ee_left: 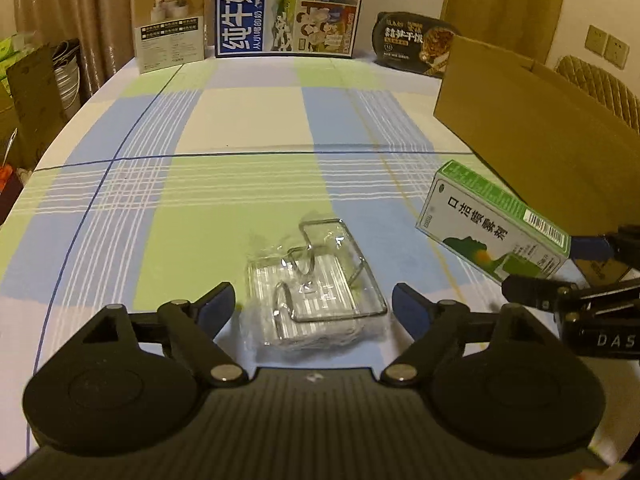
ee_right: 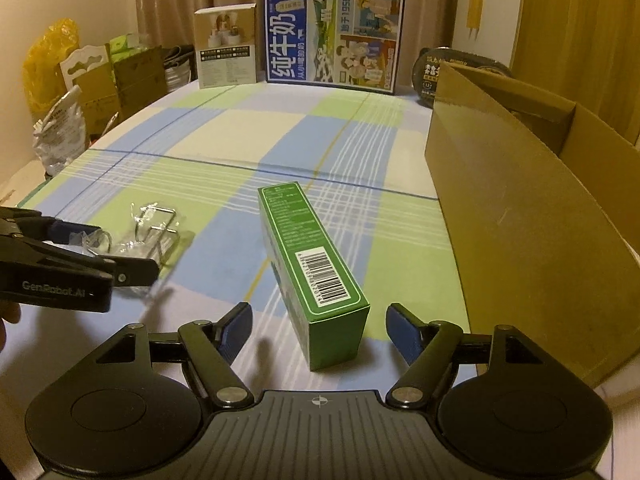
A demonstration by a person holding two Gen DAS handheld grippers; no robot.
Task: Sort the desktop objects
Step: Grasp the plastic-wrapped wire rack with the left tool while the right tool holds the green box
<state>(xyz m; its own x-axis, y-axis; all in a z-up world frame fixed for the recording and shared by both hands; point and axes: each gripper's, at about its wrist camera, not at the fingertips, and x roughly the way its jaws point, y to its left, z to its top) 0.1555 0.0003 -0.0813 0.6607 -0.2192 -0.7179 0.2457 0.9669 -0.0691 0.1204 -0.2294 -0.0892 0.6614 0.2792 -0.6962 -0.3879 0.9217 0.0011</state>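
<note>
Looks barely started: both claws, left claw [ee_left: 314, 306] and right claw [ee_right: 318, 326], gape wide, holding nothing; wire rack [ee_left: 320, 280] and green box [ee_right: 310, 272] sit mid-frame on the table [ee_left: 240, 120], cardboard box [ee_right: 520, 220] waiting at right.

A worktop [ee_right: 208, 132] under a blue, green and white checked cloth bears a green carton [ee_right: 312, 276], bagged wire rack [ee_left: 316, 284], brown cardboard box [ee_right: 520, 216], and upright packages at the far edge.

The tall blue carton [ee_left: 291, 7] at the far edge of the table carries 纯牛奶 in large white characters, with 1956 beside its cartoon panels; the green-and-white box [ee_left: 494, 222] reads 口洁喷雾剂 (plus a barcode, digits too small); the left gripper [ee_right: 94, 256] bears GenRobot.AI; the right gripper [ee_left: 554, 264] shows DAS.
</note>
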